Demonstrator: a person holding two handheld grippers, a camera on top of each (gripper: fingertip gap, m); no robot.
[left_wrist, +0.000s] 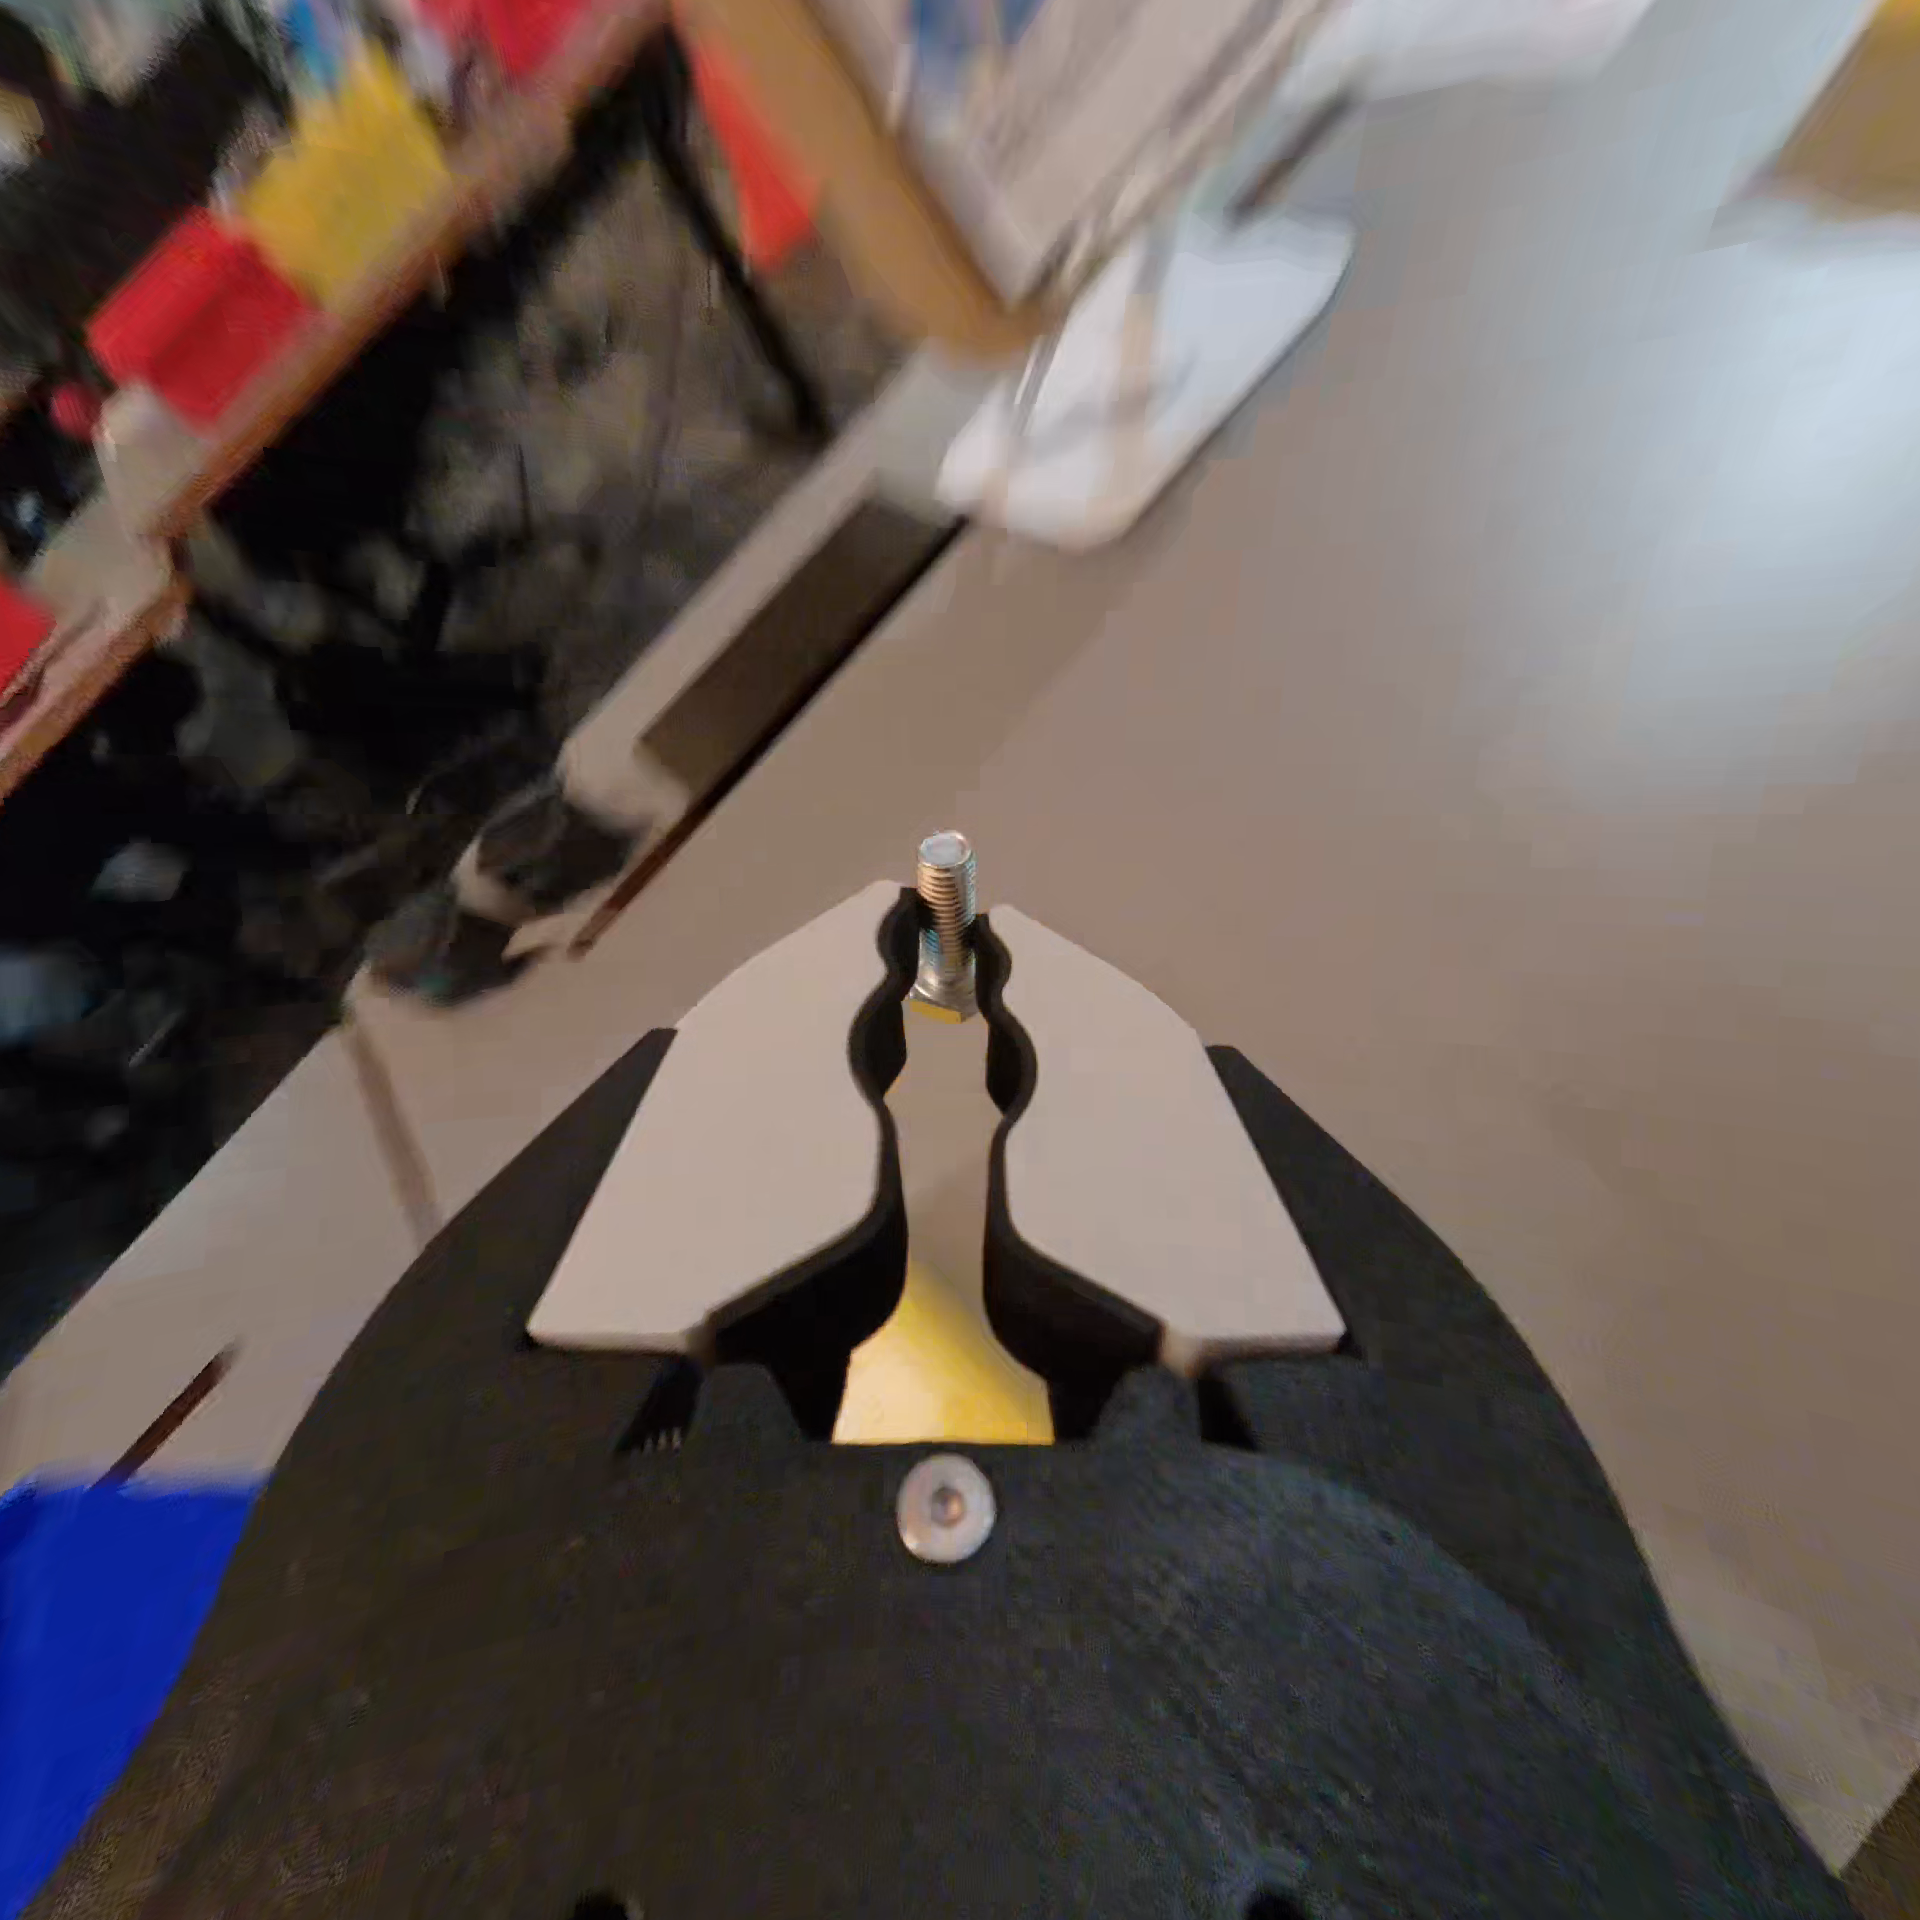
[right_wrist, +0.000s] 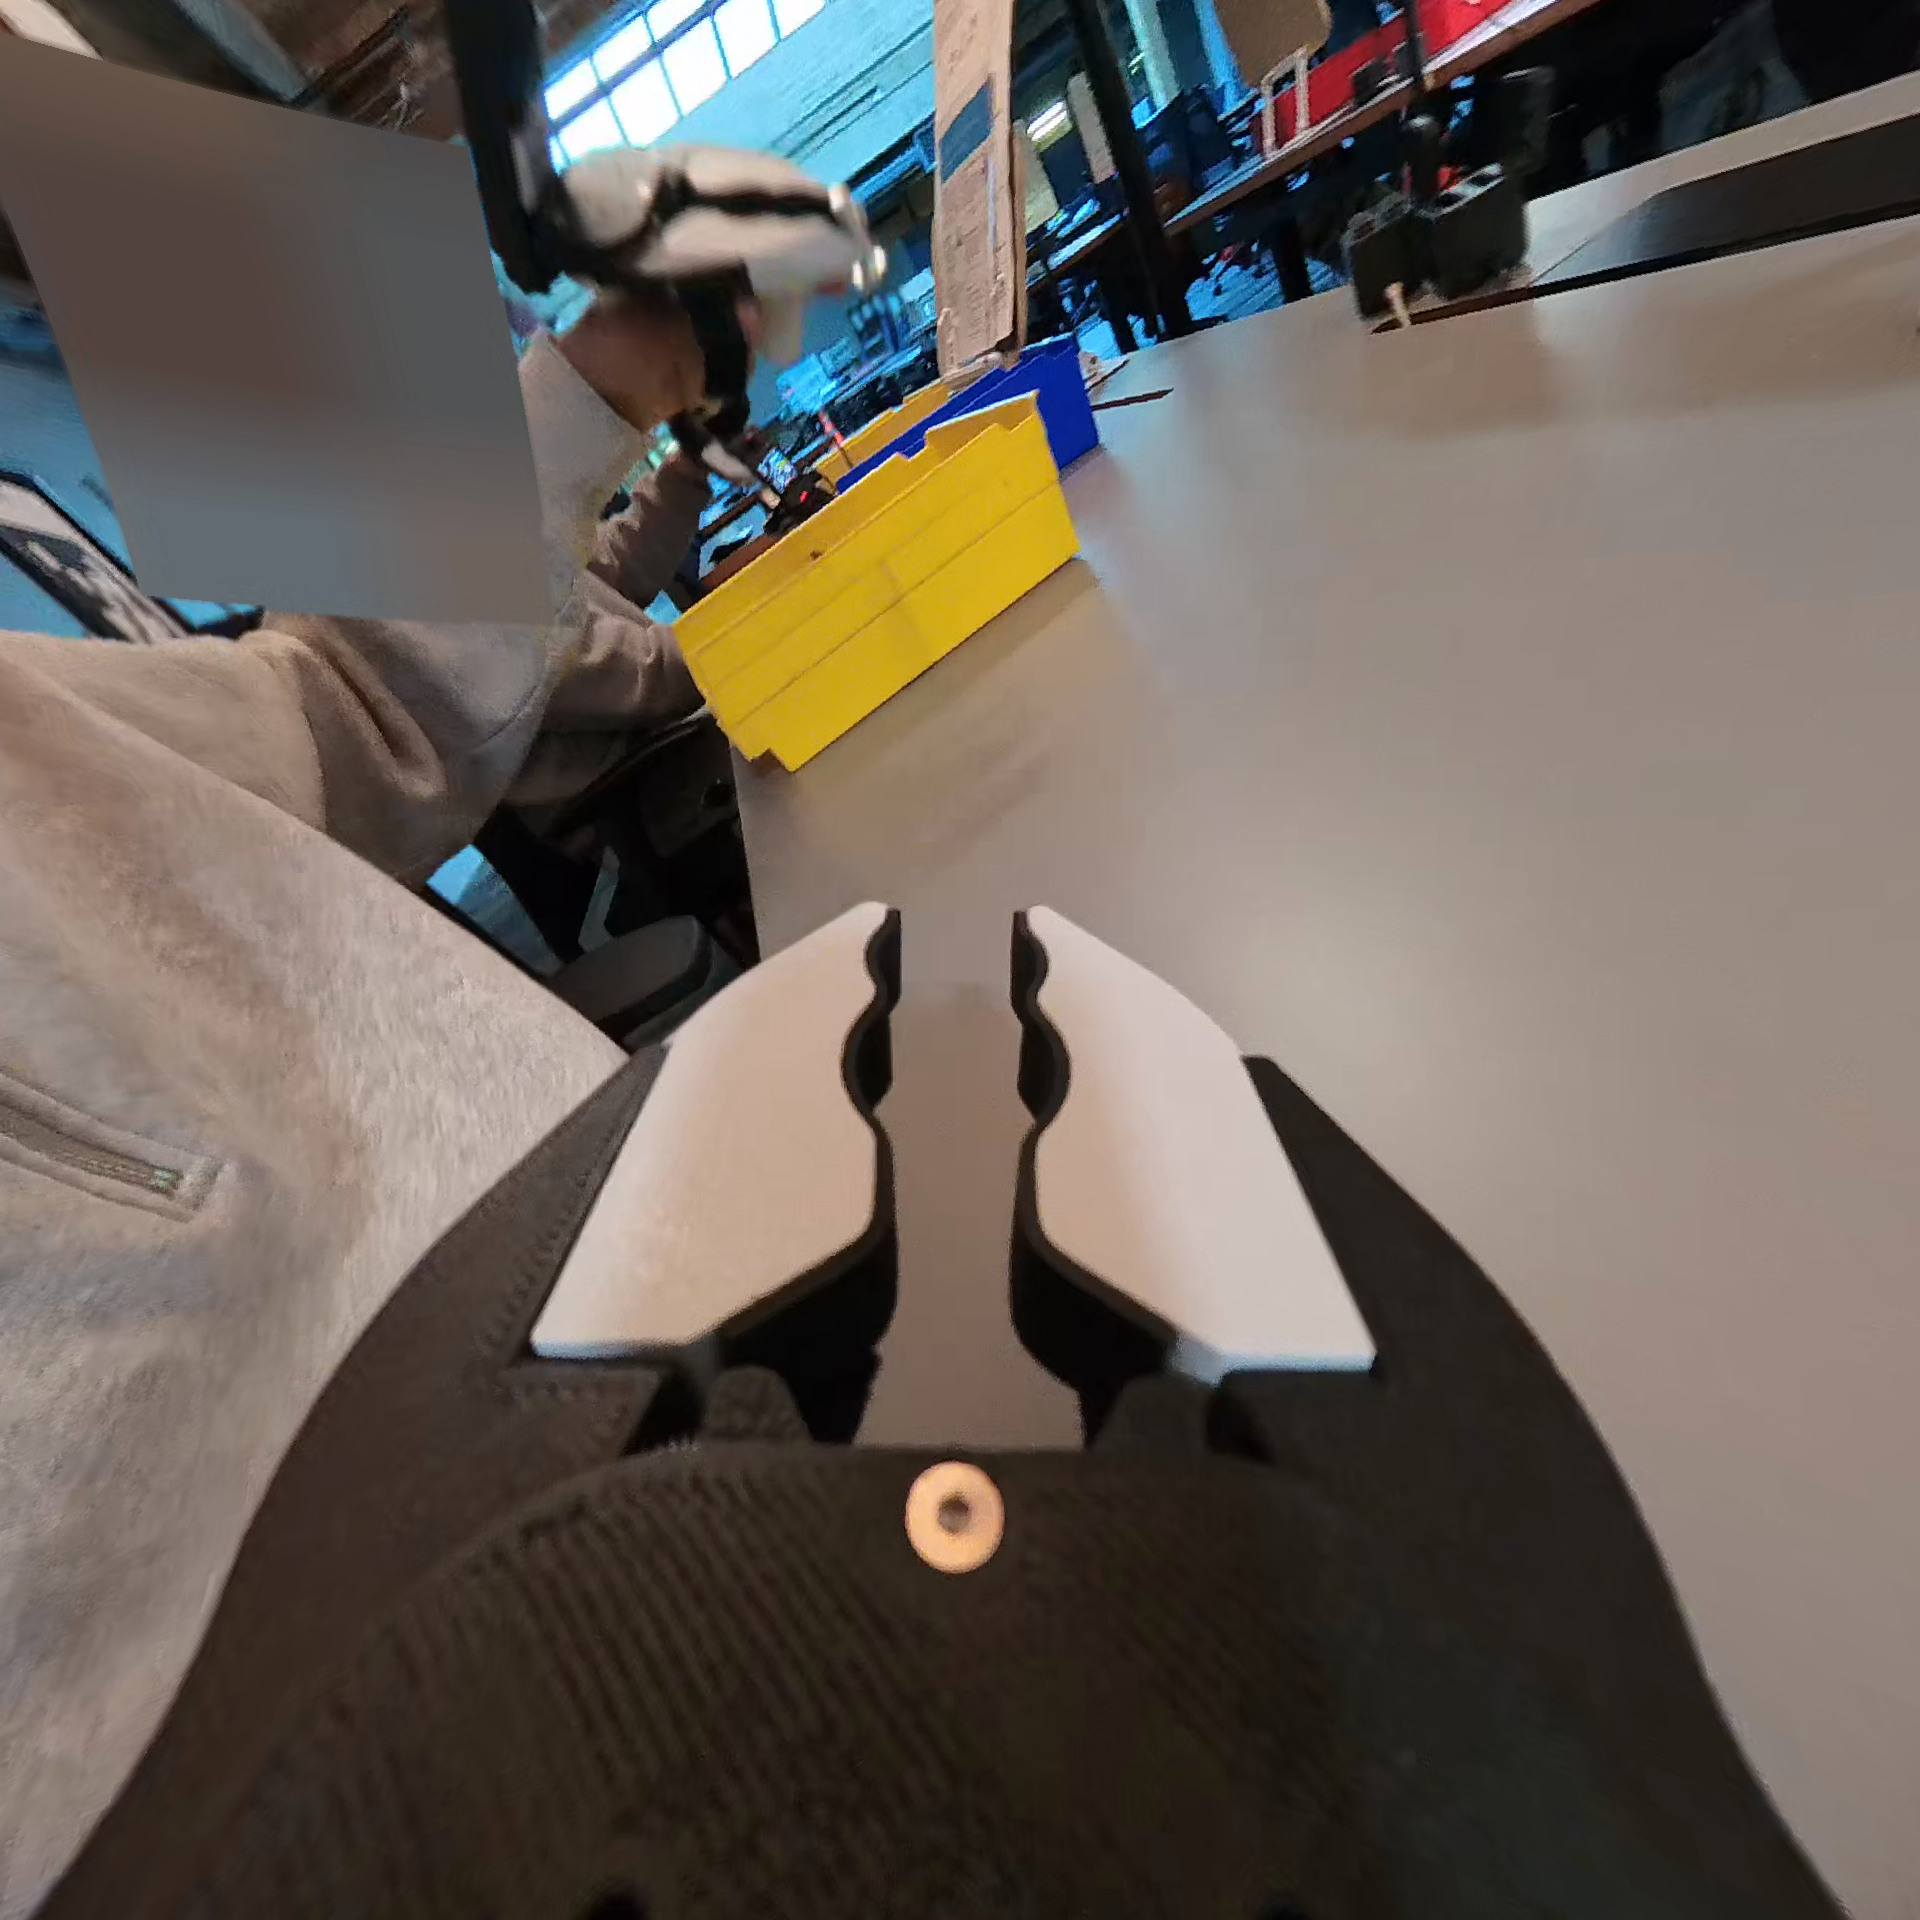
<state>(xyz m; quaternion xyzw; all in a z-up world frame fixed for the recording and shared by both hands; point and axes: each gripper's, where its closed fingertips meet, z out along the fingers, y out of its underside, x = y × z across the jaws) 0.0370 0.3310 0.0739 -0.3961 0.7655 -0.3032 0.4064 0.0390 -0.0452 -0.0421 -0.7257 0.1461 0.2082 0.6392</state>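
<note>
My left gripper is shut on a small silver hex bolt. The bolt's threaded end sticks out past the fingertips and its hex head sits between the jaws. The gripper is held up in the air above the grey table; the view is motion-blurred. In the right wrist view the left gripper shows raised high above a yellow bin. My right gripper is open and empty, low over the table near its front edge.
A blue bin stands behind the yellow one; a blue patch also shows at the left wrist view's lower left. A person in a grey sweater sits at the left. A black device stands far back.
</note>
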